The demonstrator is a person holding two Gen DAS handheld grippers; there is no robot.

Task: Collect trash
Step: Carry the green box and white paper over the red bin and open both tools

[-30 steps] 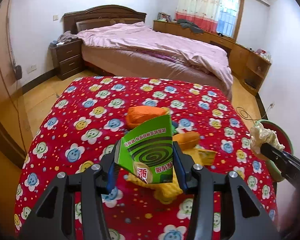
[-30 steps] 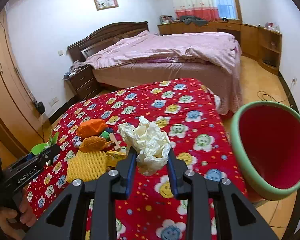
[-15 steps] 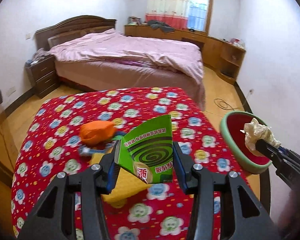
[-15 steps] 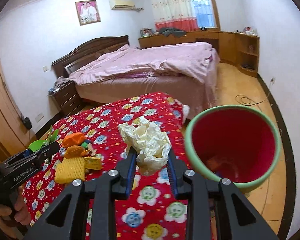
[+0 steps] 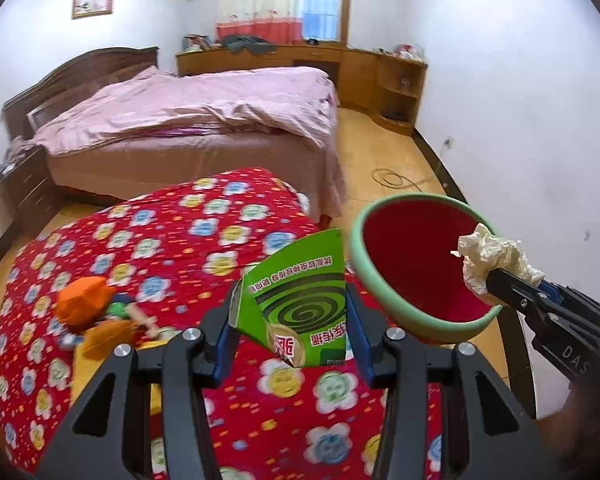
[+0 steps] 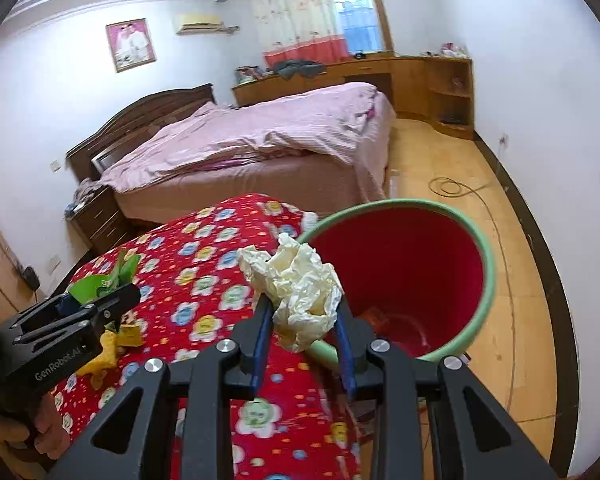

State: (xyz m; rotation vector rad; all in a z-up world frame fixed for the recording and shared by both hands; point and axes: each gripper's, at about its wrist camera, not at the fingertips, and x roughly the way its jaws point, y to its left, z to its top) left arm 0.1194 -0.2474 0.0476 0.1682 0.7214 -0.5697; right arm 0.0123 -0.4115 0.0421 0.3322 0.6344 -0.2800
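My left gripper (image 5: 292,320) is shut on a green mosquito-coil box (image 5: 300,300), held above the red flowered tablecloth (image 5: 172,248), left of the bin. My right gripper (image 6: 302,320) is shut on a crumpled cream paper ball (image 6: 300,292), held over the near rim of the red bin with a green rim (image 6: 488,264). In the left wrist view the bin (image 5: 360,272) stands right of the table and the paper ball (image 5: 488,256) hangs over its right side. The green box also shows in the right wrist view (image 6: 100,280).
An orange crumpled piece (image 5: 82,300), a brownish piece (image 5: 108,336) and yellow scraps (image 6: 112,340) lie on the table's left side. Some trash lies at the bin's bottom (image 6: 376,316). A pink bed (image 5: 204,120) stands behind the table. A cable (image 6: 452,188) lies on the wooden floor.
Both grippers have swung right toward the bin, each still holding its item. The paper ball has moved from above the table to over the bin's rim.
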